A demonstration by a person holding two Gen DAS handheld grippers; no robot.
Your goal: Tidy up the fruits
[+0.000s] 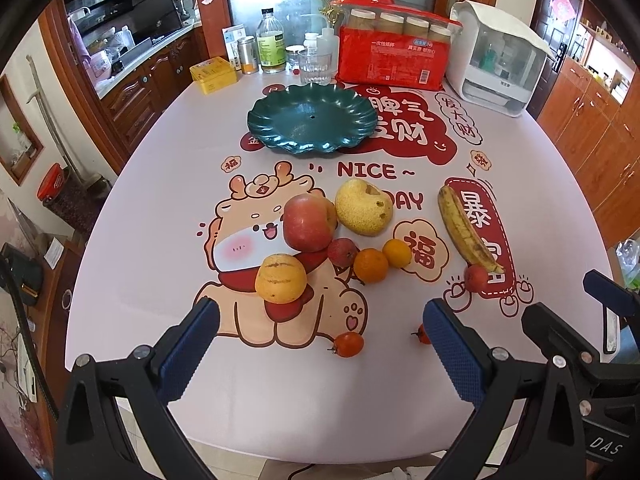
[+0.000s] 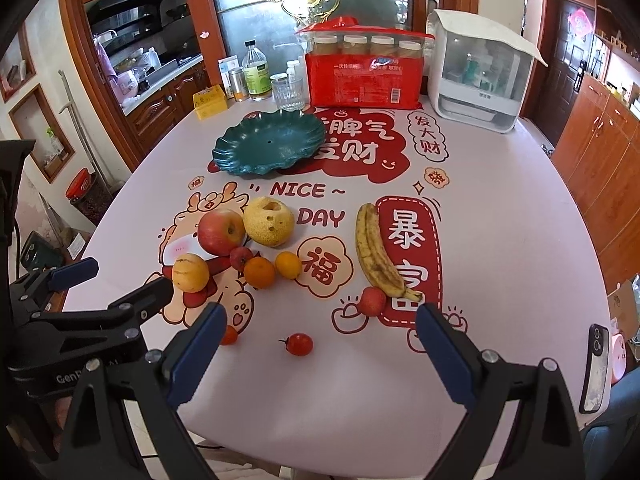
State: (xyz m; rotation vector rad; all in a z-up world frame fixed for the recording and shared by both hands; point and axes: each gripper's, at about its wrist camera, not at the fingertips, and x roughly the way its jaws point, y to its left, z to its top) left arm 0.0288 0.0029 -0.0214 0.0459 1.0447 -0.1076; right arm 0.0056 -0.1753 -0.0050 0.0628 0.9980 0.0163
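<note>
You worked at a counter [image 1: 460, 380] under a pale printed cloth with red cartoon motifs. Behind it stood a frosted glass door [image 2: 320, 4] with gold scrollwork, framed in reddish wood. Left, a kitchen alcove [image 1: 132, 28] with carved wooden cabinets [image 1: 136, 92]; right, more wooden cabinets [image 2: 600, 148]. Daylight was bright.

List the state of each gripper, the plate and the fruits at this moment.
left gripper: open, holding nothing
right gripper: open, holding nothing
green plate: empty, upright on the table
red apple: on the table, touching the small red fruit
pear: on the table, with holes in its skin
banana: lying flat, brown-spotted
cherry tomato: loose on the table
</note>
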